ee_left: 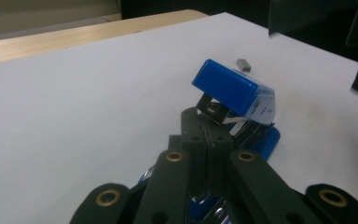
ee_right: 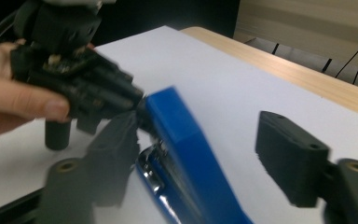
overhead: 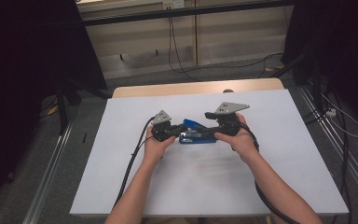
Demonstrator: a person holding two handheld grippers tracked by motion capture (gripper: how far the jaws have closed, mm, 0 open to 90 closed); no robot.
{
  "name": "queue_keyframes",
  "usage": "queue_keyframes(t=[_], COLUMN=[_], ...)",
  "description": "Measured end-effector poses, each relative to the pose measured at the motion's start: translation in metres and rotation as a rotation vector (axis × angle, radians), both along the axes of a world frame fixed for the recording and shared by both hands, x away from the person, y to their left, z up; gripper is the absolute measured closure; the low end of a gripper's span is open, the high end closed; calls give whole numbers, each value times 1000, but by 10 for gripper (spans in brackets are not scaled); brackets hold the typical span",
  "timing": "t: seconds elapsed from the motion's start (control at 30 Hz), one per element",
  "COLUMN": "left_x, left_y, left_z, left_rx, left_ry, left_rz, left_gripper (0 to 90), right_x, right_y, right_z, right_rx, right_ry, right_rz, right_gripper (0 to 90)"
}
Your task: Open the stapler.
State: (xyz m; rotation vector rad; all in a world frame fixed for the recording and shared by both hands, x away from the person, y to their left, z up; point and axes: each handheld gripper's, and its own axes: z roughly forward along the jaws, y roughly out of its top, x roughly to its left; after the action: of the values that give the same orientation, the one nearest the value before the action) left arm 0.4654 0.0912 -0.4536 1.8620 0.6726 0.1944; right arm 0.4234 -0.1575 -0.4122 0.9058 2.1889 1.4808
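High view: I see a blue stapler lying mid-table on the white sheet, with my left gripper at its left end and my right gripper at its right end, both hands close together. In the left gripper view my jaws are pressed together on the metal magazine of the stapler, just under its raised blue top cover, which tilts up and away. A small grey staple block lies on the sheet beyond it. In the right gripper view my jaws stand spread wide, one on each side of the stapler, touching nothing that I can make out; the left gripper meets the stapler's far end.
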Motion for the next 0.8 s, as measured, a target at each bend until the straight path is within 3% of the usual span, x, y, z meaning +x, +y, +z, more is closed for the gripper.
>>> queue_keyframes(t=[0.07,0.23,0.43,0.63,0.8], left_x=[0,0,3,2,0], left_y=[-1,-4,-6,-7,-8], left_z=[2,4,6,10,14], left_rx=[13,20,36,29,34], left_ry=[-9,-21,-30,-32,-46], left_rz=[-3,-7,-4,-10,0], left_gripper=[887,888,882,881,878], right_x=[-6,-20,-19,-20,-19], right_y=[0,8,19,33,42], right_z=[-4,-14,-25,-38,-46], right_rx=[-23,-56,-51,-87,-51], right_ry=[9,2,15,30,22], right_rz=[-10,30,-5,-17,-51], right_gripper=[455,780,900,900,900])
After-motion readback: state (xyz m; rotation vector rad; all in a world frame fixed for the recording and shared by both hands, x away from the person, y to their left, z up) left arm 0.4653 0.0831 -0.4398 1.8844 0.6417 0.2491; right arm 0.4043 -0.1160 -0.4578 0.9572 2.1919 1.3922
